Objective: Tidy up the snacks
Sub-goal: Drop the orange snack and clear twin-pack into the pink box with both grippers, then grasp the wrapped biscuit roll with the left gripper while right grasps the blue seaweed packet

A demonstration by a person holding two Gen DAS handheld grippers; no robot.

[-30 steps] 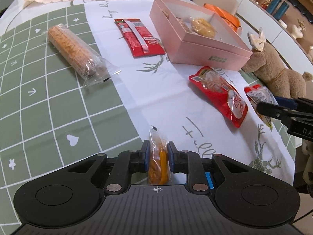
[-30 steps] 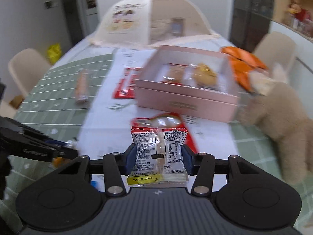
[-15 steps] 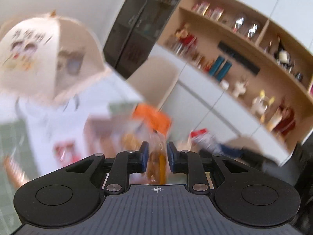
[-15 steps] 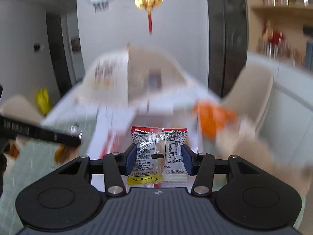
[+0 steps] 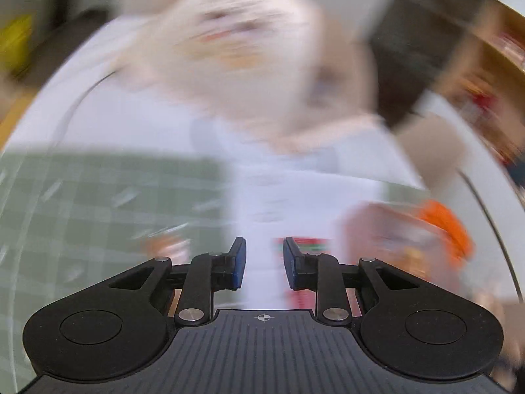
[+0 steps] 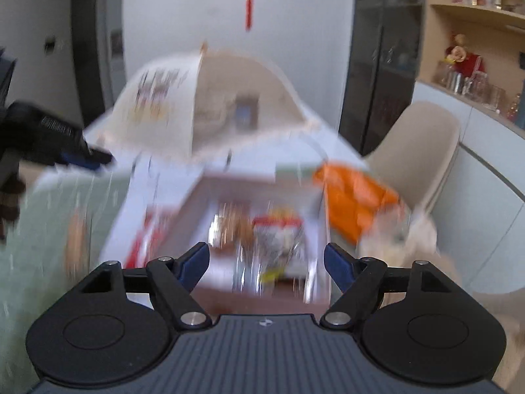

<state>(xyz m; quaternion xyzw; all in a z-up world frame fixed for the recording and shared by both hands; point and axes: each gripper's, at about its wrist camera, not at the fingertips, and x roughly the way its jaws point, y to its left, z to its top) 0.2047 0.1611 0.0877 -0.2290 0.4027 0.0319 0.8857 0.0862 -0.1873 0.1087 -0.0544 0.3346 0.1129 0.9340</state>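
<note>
Both views were pretty smeared, but the right wrist view was the useful one: it looked straight down into the shallow pink cardboard box (image 6: pixel 262 197) with its white inside, and a clear-and-red wrapped snack packet (image 6: pixel 279 239) sat in there next to a brownish cookie-looking pack (image 6: pixel 233 223). The left wrist view only caught that box as a pink blur (image 5: pixel 387 239) off to the right, with a red flat wrapper (image 5: pixel 308 246) on the white runner just past the fingers.

The right gripper (image 6: pixel 266 259) pointed downward over the near wall of the box, its jaws opening and already wide, with the packet beyond the blue pads rather than pressed between them. The left gripper (image 5: pixel 264 261) was tilted down over the runner, its jaws opening but the gap narrow and nothing in it. It also showed at the left edge of the right view (image 6: pixel 65 151), well clear of the box.

Room-wise, the green checked cloth (image 5: pixel 98 203) on the bench was open on the left, while an orange bag (image 6: pixel 354 197) crowded the box's far right corner
</note>
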